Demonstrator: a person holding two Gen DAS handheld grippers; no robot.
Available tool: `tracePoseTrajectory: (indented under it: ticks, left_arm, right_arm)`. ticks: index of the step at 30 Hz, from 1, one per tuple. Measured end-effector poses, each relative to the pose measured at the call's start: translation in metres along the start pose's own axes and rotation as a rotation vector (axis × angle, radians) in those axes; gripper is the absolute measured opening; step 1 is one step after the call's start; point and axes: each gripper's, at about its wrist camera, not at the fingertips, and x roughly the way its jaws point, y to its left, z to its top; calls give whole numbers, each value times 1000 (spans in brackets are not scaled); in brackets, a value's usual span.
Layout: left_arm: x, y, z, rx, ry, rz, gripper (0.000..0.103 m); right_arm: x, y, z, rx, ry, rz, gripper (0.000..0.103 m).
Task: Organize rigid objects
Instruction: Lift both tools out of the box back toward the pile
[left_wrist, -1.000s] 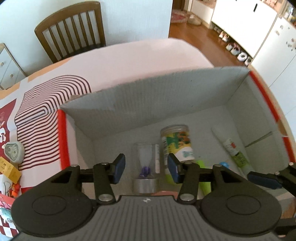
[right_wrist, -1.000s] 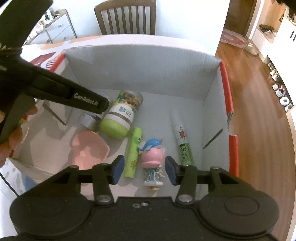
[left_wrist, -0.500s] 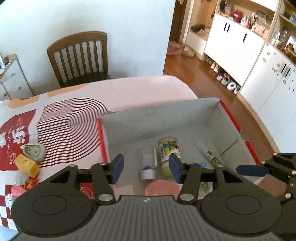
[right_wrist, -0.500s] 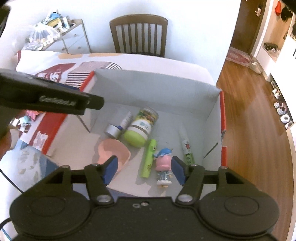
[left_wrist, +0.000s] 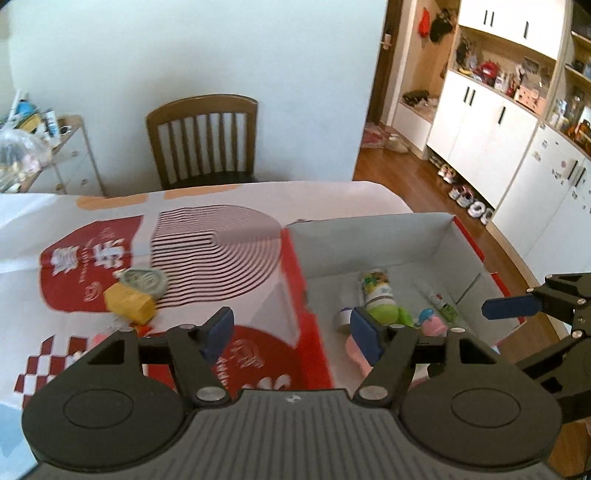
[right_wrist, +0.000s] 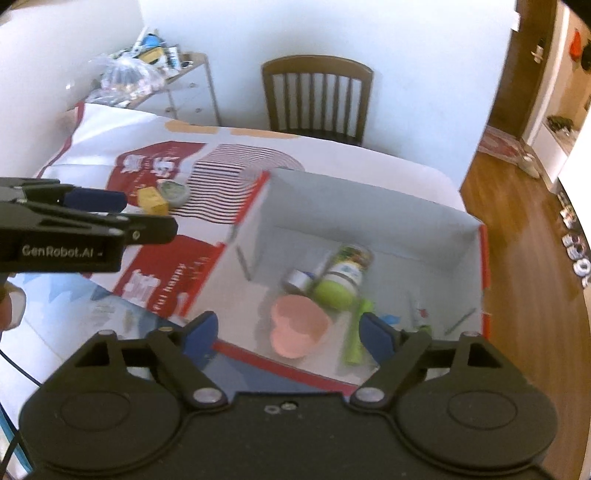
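An open cardboard box (left_wrist: 369, 236) (right_wrist: 369, 206) with red edges sits on the table's right side. Inside lie a green-capped jar (left_wrist: 376, 291) (right_wrist: 343, 277), a pink heart-shaped dish (right_wrist: 297, 325), a silver-capped tube (right_wrist: 295, 278), a green marker (right_wrist: 356, 332), a small tube (left_wrist: 441, 301) and a pink figure (left_wrist: 430, 325). On the cloth to the left lie a yellow block (left_wrist: 127, 302) (right_wrist: 151, 197) and a grey-green case (left_wrist: 146, 278) (right_wrist: 173, 190). My left gripper (left_wrist: 291, 334) is open and empty above the box's left wall. My right gripper (right_wrist: 288, 332) is open and empty above the box's near edge.
A red-and-white patterned tablecloth (left_wrist: 207, 240) covers the table. A wooden chair (left_wrist: 203, 140) (right_wrist: 317, 96) stands at the far side. A cluttered side shelf (right_wrist: 147, 70) is at the far left. White cabinets (left_wrist: 498, 122) and shoes line the right wall.
Both grippers have risen and drawn back from inside the box. The left view has swung left toward the items on the cloth. Both jaws stand wider than before.
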Motion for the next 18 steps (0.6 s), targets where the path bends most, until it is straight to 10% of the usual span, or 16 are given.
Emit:
tracePoseTrajectory:
  ticks: [18]
  left_arm:
    - [-52,143,-68,-121,-19,70,82]
  right_arm:
    - [23,127,19,-119,-19,113,99]
